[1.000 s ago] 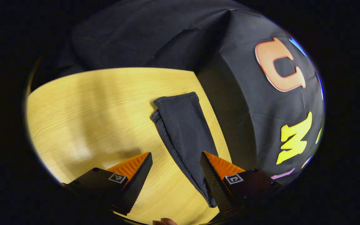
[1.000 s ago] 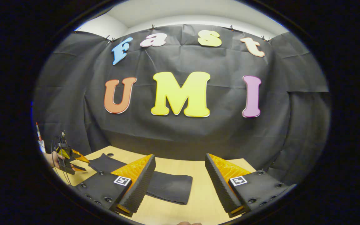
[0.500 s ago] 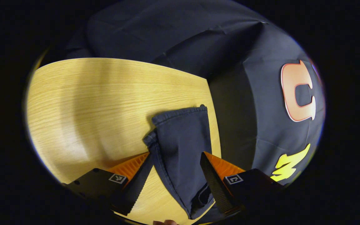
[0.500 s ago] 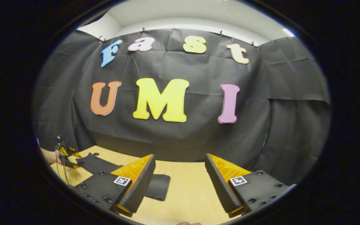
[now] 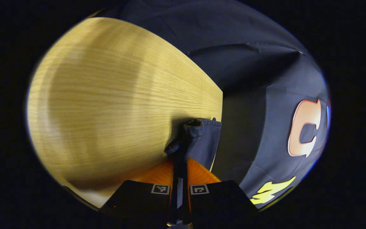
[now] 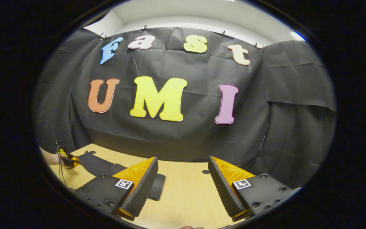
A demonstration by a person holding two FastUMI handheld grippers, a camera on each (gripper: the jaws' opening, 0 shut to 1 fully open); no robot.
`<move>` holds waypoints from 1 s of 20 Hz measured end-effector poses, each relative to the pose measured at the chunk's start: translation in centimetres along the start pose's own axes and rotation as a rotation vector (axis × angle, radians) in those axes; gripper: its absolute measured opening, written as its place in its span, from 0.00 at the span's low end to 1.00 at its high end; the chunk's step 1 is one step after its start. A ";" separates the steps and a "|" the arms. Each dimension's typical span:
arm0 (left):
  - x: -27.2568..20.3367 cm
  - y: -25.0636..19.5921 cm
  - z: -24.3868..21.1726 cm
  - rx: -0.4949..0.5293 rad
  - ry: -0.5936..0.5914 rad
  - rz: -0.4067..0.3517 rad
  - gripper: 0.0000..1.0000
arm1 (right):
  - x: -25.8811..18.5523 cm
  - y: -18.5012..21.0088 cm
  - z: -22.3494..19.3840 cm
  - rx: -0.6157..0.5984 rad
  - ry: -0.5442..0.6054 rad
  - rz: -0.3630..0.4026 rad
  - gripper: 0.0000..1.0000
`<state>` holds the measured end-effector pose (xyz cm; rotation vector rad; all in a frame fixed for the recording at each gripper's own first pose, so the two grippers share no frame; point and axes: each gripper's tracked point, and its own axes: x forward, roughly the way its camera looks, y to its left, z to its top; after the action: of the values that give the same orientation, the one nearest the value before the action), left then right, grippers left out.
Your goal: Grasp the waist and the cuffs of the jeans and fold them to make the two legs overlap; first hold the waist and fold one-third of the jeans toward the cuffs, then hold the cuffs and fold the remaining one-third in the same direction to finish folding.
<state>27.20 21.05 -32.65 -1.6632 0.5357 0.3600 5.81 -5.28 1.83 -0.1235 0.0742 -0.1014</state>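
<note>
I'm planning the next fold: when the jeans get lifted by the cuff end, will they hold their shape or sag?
Probably sag: the jeans already bunch and wrinkle where the left gripper pinches the cuff. They lie flat on the table, so the rest would likely drag along. Thick seams suggest little slipping.

In the left gripper view the jeans [image 5: 202,140] lie on the table [image 5: 113,105] at its right edge, just before the booth wall [image 5: 259,73] that stands behind and to the right of that edge; the left gripper [image 5: 180,165] sits at the near end of the cloth, its two fingers pressed together on a bunched cuff. In the right gripper view the jeans [image 6: 100,166] stretch along the table [image 6: 186,197] from its left edge toward the middle, partly behind the right gripper's left finger [image 6: 138,187]; the right gripper [image 6: 183,187] stands above the near part of the table, fingers wide apart (nothing between them); the left gripper [image 6: 68,160] shows far off at the left edge, touching the jeans' far end; the wall rises behind the table's far edge.
</note>
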 end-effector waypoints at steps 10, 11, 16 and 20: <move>-3.2 -8.0 -2.9 0.237 0.001 -0.165 0.04 | -0.7 -0.3 -0.7 0.003 0.016 0.010 0.98; -3.8 -9.4 -3.8 0.280 -0.009 -0.188 0.04 | -0.9 -0.5 -0.7 0.002 0.014 0.012 0.99; -6.5 -14.1 -9.3 0.503 -0.054 -0.263 0.04 | -1.7 -2.4 -0.8 0.023 0.009 0.002 0.98; -7.9 -17.2 -15.5 0.686 -0.067 -0.330 0.04 | -2.3 -4.6 -1.2 0.041 0.014 -0.009 0.98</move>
<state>28.82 8.68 -11.60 -1.0408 0.2772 -0.0211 2.96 -9.70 1.38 -0.0823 0.0859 -0.1127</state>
